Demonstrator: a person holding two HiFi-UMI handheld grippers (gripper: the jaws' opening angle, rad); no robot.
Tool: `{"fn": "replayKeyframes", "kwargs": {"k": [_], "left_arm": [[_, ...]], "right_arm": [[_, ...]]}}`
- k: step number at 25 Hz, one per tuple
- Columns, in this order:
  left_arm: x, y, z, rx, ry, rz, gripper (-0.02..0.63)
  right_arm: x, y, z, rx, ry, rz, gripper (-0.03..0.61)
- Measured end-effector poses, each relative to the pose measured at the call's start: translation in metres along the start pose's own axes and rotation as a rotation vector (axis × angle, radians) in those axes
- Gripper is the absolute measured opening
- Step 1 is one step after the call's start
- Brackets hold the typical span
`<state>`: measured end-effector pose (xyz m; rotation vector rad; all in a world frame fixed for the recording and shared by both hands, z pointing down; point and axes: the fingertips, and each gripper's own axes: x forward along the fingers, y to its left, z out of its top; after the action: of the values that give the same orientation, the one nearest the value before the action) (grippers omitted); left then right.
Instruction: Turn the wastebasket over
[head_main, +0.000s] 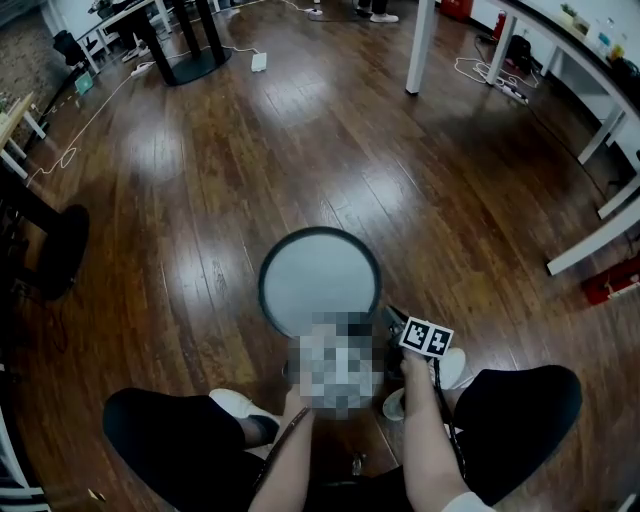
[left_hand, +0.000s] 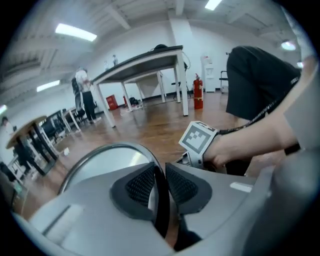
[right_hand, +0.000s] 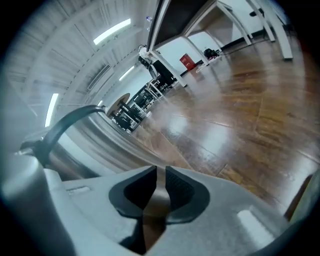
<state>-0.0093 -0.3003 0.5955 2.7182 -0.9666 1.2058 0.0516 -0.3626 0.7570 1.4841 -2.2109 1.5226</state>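
Observation:
The round wastebasket (head_main: 318, 280) stands on the wood floor just ahead of the person's feet; from above it shows a dark rim around a pale grey face. In the left gripper view my left gripper (left_hand: 159, 175) is shut on the thin dark rim (left_hand: 112, 148). In the head view a mosaic patch hides that gripper. My right gripper (head_main: 390, 318), with its marker cube (head_main: 427, 337), is at the basket's near right side. In the right gripper view the right gripper (right_hand: 159, 182) has its pads almost together on the streaked metal wall (right_hand: 95, 142).
White table legs (head_main: 420, 45) stand far ahead, and another white leg (head_main: 590, 240) slants at the right. A black table base (head_main: 190, 60) and a power strip (head_main: 259, 62) are far left. A red extinguisher (head_main: 610, 282) lies at the right edge. The person's shoe (head_main: 235, 405) is close behind the basket.

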Motion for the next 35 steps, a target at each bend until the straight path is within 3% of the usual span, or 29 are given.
{"fn": "replayKeyframes", "kwargs": {"k": [5, 10, 15, 21, 23, 25, 29, 35], "left_arm": [[0.001, -0.001, -0.002, 0.021, -0.008, 0.010, 0.087], [0.002, 0.002, 0.000, 0.031, -0.037, 0.042, 0.092], [-0.040, 0.024, 0.026, -0.183, -0.249, 0.120, 0.140], [-0.130, 0.058, 0.041, -0.355, -0.439, 0.362, 0.149], [-0.161, 0.059, 0.043, -0.374, -0.479, 0.430, 0.154], [-0.187, 0.052, 0.052, -0.341, -0.508, 0.475, 0.178], [-0.232, 0.024, 0.065, -0.294, -0.563, 0.546, 0.209], [-0.318, -0.057, 0.059, -0.341, -0.671, 0.534, 0.273]], "right_arm": [[-0.017, -0.009, 0.025, -0.007, -0.065, -0.017, 0.049], [-0.021, 0.027, 0.051, -0.096, -0.107, 0.052, 0.077], [-0.053, 0.098, 0.096, -0.303, -0.224, 0.136, 0.100], [-0.118, 0.202, 0.124, -0.547, -0.378, 0.286, 0.115], [-0.151, 0.236, 0.121, -0.640, -0.422, 0.334, 0.123], [-0.189, 0.264, 0.116, -0.696, -0.478, 0.364, 0.132], [-0.259, 0.287, 0.087, -0.778, -0.557, 0.339, 0.183], [-0.344, 0.303, -0.004, -0.803, -0.603, 0.290, 0.249]]}}
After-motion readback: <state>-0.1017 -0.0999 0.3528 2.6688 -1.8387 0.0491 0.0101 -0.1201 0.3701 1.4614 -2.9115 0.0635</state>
